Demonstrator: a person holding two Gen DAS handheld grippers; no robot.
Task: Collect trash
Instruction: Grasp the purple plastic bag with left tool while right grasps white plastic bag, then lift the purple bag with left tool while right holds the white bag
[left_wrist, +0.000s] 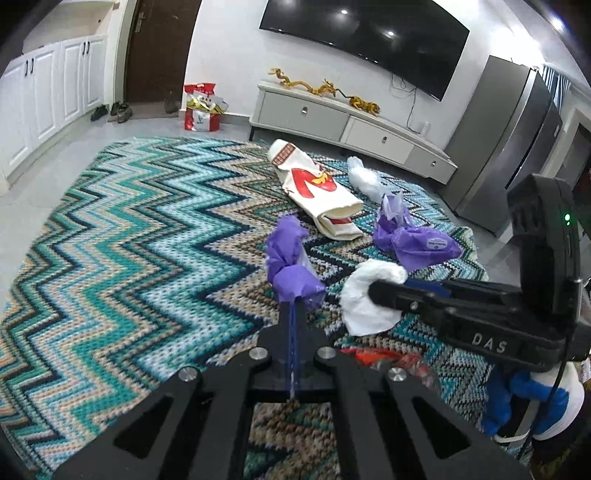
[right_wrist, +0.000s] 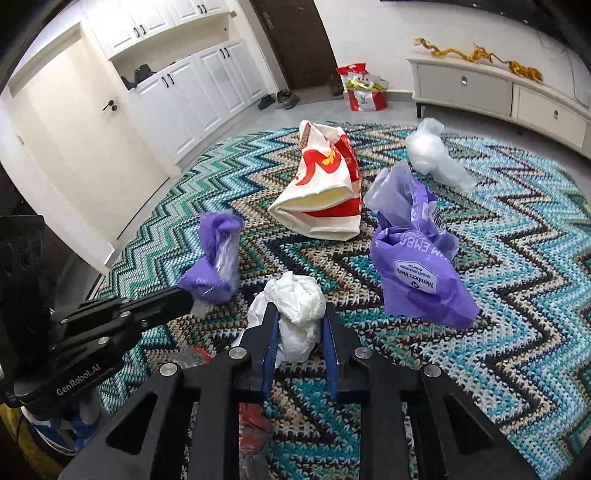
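Observation:
My left gripper is shut on a crumpled purple plastic bag, held above the zigzag rug; it also shows in the right wrist view. My right gripper is shut on a white crumpled plastic bag, seen in the left wrist view too. A larger purple bag lies to the right on the rug. A white and red paper bag lies on its side farther back. A clear plastic bag lies behind.
Red wrapper scraps lie on the rug under the grippers. A grey TV cabinet stands along the far wall, a steel fridge to the right. A red gift bag and shoes sit by the door.

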